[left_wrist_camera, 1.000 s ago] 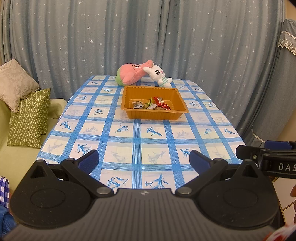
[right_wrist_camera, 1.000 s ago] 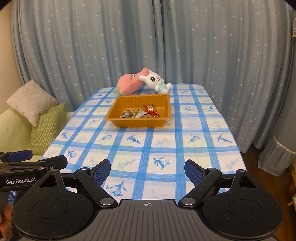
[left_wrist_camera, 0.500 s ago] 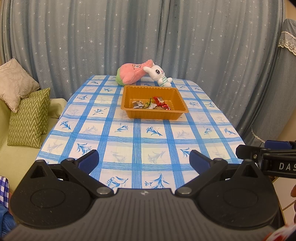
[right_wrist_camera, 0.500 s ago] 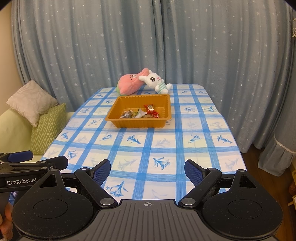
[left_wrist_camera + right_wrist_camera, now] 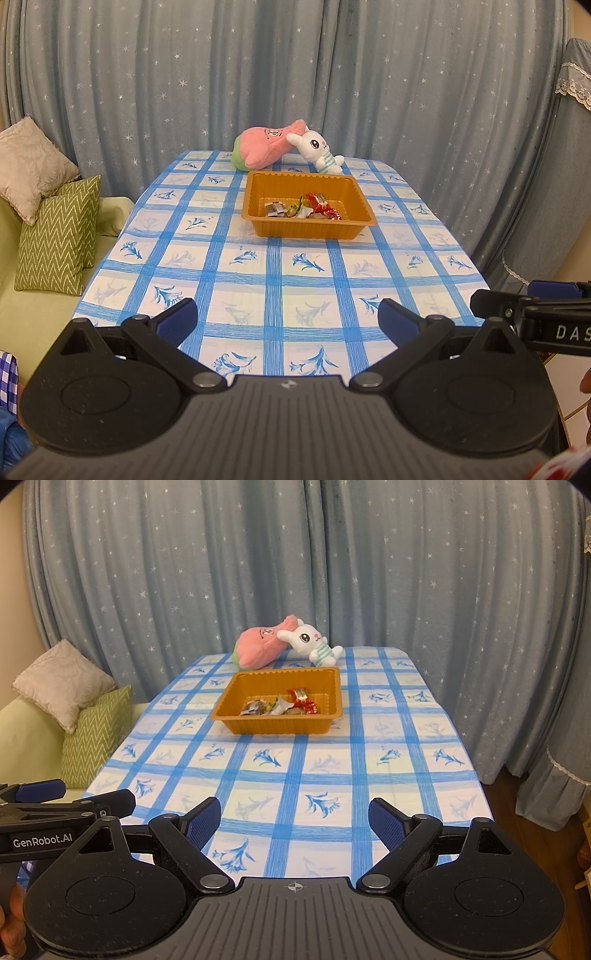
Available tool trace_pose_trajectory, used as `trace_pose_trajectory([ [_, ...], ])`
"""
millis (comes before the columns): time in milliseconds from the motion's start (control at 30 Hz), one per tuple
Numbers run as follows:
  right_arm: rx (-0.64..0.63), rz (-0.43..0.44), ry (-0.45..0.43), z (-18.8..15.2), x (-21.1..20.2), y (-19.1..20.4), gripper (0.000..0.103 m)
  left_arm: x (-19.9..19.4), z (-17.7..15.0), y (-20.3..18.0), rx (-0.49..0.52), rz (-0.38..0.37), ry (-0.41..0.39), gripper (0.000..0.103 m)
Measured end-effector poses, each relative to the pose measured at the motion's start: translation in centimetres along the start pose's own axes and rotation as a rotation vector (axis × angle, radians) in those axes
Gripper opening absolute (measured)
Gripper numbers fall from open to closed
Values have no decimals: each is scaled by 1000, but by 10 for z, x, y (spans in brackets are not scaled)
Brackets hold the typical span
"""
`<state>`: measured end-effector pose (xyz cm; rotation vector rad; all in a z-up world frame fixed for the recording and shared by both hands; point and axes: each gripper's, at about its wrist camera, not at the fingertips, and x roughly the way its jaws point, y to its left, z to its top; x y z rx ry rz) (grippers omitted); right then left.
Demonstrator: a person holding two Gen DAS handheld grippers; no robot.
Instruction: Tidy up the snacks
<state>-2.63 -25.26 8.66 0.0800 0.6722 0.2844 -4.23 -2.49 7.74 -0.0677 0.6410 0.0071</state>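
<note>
An orange tray [image 5: 258, 214] [image 5: 236, 716] sits mid-table toward the far end. It holds several wrapped snacks [image 5: 306, 208] [image 5: 284, 705], red, silver and green. My left gripper [image 5: 288, 321] is open and empty, held over the near table edge. My right gripper [image 5: 294, 818] is also open and empty at the near edge. Each gripper shows from the side in the other's view: the right gripper at the right edge [image 5: 532, 306], the left gripper at the left edge [image 5: 66, 805].
A blue-checked tablecloth covers the table [image 5: 280, 288] [image 5: 295, 771]. A pink plush [image 5: 266, 147] [image 5: 258, 648] and a white bunny plush [image 5: 314, 147] [image 5: 312, 642] lie behind the tray. Cushions on a sofa [image 5: 55, 229] stand left. Curtains hang behind.
</note>
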Motion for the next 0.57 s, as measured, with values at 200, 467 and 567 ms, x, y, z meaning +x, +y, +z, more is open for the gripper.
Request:
trace_pose_trajectory([
  [200,1,0,1,0,0,0,87,0,1,0,0,1,0,103],
  [467,0,1,0,0,0,-1,87,-1,-2,2,-3,16,-17,103],
  [567,1,2,0,0,0,-1,87,-2,-1,3,-8,8,-23,103],
])
